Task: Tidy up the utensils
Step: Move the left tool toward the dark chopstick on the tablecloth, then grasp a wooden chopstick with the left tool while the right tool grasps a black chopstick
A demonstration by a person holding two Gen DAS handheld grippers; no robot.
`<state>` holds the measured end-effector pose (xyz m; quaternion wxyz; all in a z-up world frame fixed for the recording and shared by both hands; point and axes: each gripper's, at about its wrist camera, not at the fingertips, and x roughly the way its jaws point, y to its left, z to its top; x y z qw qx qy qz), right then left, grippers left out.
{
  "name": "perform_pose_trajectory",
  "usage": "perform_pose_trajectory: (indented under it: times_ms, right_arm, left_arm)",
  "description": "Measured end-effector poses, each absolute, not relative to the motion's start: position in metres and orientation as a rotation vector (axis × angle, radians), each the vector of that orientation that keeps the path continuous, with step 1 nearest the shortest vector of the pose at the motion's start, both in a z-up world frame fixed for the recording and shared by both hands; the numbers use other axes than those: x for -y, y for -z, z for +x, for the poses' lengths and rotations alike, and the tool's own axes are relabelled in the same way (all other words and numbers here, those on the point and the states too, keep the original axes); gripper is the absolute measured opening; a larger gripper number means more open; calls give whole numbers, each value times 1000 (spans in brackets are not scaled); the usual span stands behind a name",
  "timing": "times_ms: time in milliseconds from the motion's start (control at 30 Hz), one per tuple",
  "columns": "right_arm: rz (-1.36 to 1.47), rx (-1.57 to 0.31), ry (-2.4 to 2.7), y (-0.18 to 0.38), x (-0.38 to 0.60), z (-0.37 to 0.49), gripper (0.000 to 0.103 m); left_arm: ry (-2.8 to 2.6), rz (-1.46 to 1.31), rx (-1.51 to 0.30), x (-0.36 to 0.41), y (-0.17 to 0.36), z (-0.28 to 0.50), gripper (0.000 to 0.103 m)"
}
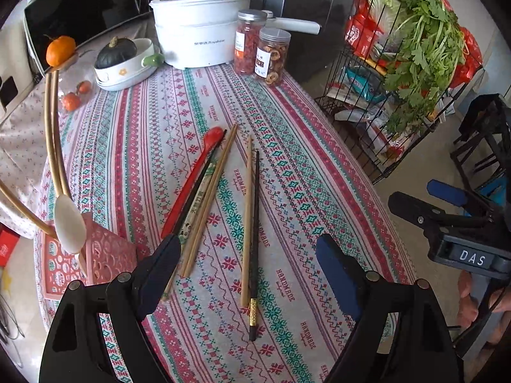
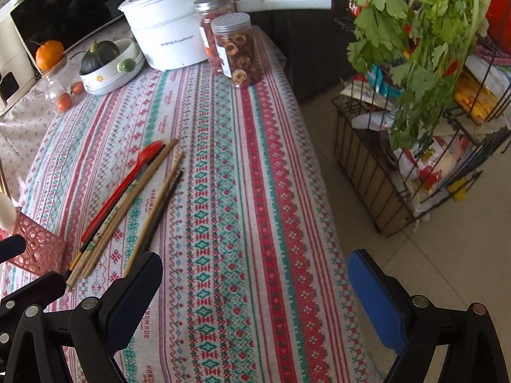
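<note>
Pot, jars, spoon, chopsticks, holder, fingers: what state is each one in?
Pot: lid on.
Jars: capped, upright, filled with dried fruit.
Red spoon: lying flat on the cloth.
Chopsticks: loose on the cloth, not in the holder.
Pink holder: upright, white spoon standing in it.
Left gripper: fingers open, nothing held.
Right gripper: fingers open, nothing held.

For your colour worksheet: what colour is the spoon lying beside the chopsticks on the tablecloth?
Red. The spoon shows best in the left wrist view.
</note>
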<state>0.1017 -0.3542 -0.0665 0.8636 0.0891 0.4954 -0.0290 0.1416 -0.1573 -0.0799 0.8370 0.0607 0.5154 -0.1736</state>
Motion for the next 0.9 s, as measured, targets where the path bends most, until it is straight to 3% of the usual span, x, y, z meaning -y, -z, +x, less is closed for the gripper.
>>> perform_pose_trajectory:
  times_ms: [233, 400, 500, 900]
  right_arm:
    - [213, -1093, 73, 89, 360, 113, 97]
    - [184, -1126, 32, 98, 352, 122, 97]
    - [175, -1120, 19, 97, 349, 124, 97]
    - [173, -1142, 6, 106, 345, 130, 97]
  left_arm:
    - [338, 93, -1160, 169, 121, 198, 66]
    - [368, 42, -1226, 177, 149, 227, 28]
    - [386, 32, -1246, 183, 160, 242, 15]
    - [341, 79, -1272, 208, 176, 272, 11]
